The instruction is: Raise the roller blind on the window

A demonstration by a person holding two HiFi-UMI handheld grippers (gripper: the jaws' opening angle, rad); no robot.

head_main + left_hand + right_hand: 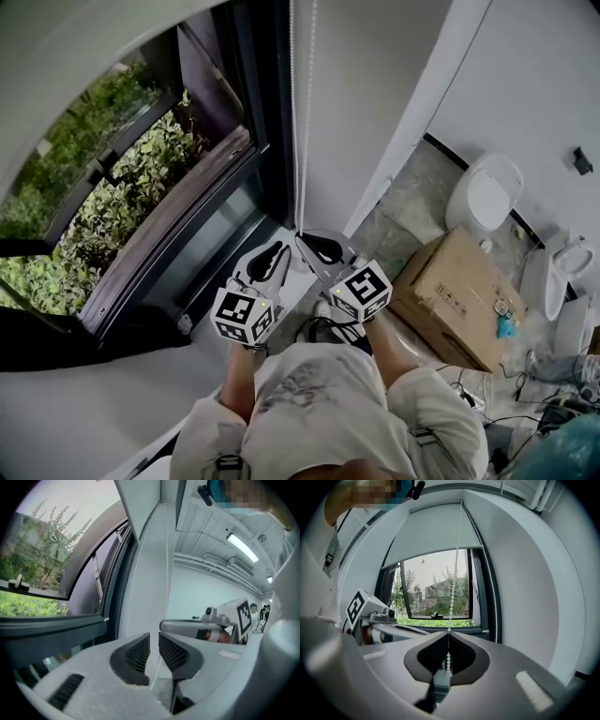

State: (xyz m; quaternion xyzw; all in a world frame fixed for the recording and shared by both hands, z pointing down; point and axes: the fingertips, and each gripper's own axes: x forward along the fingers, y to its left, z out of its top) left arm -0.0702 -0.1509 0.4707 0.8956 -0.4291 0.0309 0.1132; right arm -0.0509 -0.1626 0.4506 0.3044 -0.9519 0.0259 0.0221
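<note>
Beside the window (436,588), right edge | right gripper (448,639) pinching bead chain (452,588); roller blind (436,531) covering window's top | left gripper (154,646) gaping narrowly, gripping nothing | judging best: left clamping same strand higher before right lets go

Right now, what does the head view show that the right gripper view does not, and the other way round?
Only the head view: the box and the toilet on the floor behind the person.
Only the right gripper view: the right gripper from close up, its pads shut on the chain, and a building outside.
Both: the chain, the window, the left gripper and the right gripper.
</note>
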